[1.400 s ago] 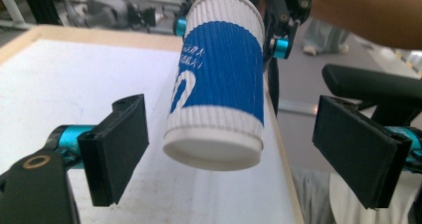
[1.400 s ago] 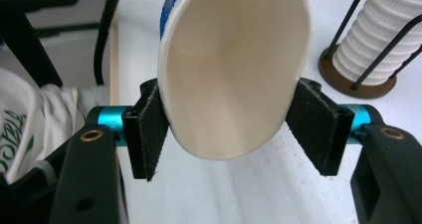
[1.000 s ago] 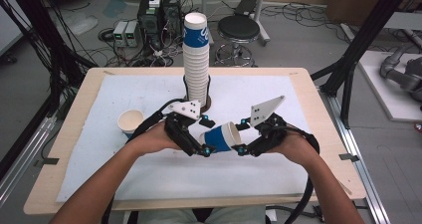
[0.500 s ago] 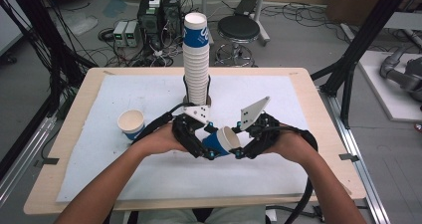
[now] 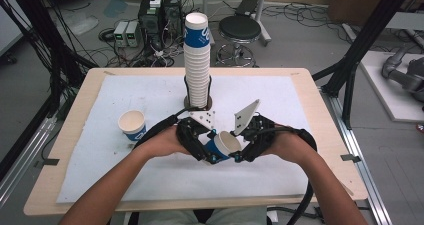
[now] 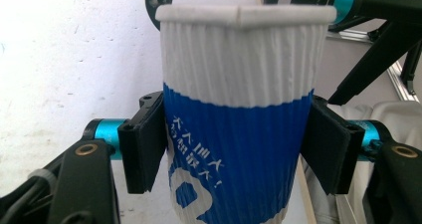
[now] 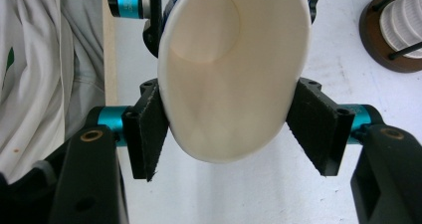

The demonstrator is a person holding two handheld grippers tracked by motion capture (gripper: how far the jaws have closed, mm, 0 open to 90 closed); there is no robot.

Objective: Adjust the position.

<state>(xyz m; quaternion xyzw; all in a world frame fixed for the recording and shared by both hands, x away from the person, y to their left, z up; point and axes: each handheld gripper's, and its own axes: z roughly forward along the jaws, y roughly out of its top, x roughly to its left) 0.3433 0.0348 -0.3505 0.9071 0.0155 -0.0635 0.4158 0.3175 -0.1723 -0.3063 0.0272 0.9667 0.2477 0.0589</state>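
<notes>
A blue-and-white ribbed paper cup (image 5: 223, 146) hangs tilted above the white mat, mouth up and to the right, between both hands. My left gripper (image 5: 209, 149) is shut on its blue body (image 6: 239, 129), a pad pressed on each side. My right gripper (image 5: 239, 147) is shut on the cup's mouth end (image 7: 229, 74); the rim looks squeezed into an oval between the pads. In the left gripper view the rim shows a crease at its top.
A tall stack of the same cups (image 5: 196, 55) stands on a round brown base (image 7: 378, 40) just beyond the grippers. Another single cup (image 5: 132, 125) stands upright to the left on the white mat (image 5: 290, 100). The wooden table edge (image 5: 200, 205) runs near the person.
Both grippers and the cup have shifted slightly right and closer together. The cup has turned so its open mouth faces more upward.
</notes>
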